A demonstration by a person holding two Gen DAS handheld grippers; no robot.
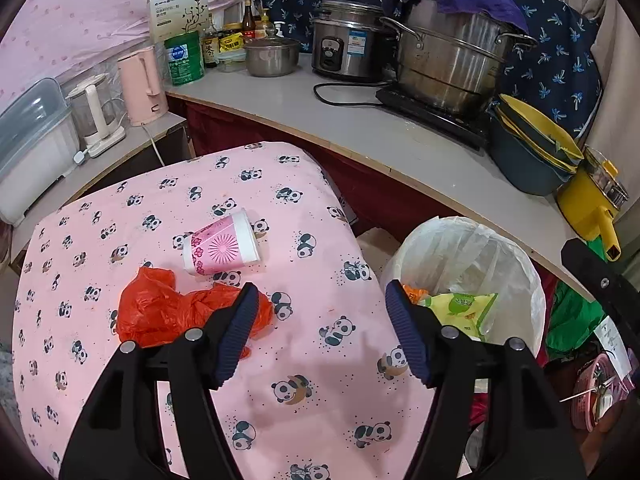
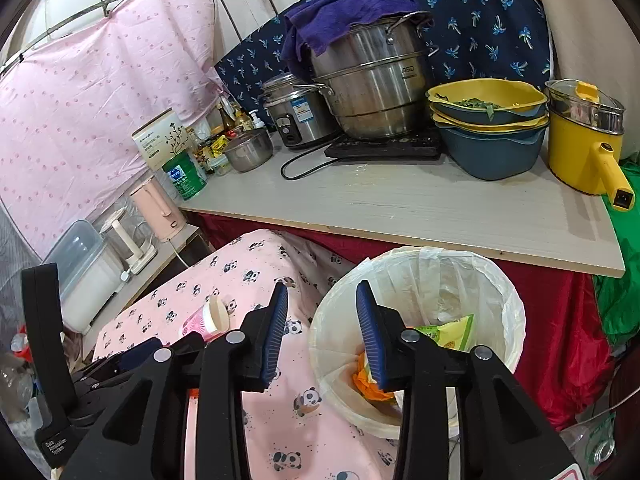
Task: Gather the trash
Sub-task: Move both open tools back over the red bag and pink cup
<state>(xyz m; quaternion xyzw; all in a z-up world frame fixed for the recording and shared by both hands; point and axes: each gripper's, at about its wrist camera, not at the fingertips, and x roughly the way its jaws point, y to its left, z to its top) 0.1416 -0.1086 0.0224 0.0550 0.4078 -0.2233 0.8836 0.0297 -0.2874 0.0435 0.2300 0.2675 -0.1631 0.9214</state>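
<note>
A pink paper cup (image 1: 221,246) lies on its side on the panda-print cloth (image 1: 312,384). A crumpled red plastic bag (image 1: 168,308) lies just in front of it. My left gripper (image 1: 320,300) is open and empty above the cloth, its left finger over the bag's right edge. A white-lined trash bin (image 1: 516,276) to the right holds a yellow-green wrapper (image 1: 466,306) and orange scraps. My right gripper (image 2: 322,304) is open and empty over the bin's (image 2: 508,308) left rim. The cup (image 2: 212,316) shows left of it, and the left gripper's body (image 2: 100,376) at lower left.
A grey counter (image 1: 360,120) behind holds a steel steamer pot (image 1: 448,60), rice cooker (image 1: 346,46), stacked blue-yellow bowls (image 1: 532,148), yellow pot (image 1: 592,200), small pot and bottles. A pink kettle (image 1: 142,86) and glass kettle (image 1: 94,114) stand at left. Green and red bags lie at right.
</note>
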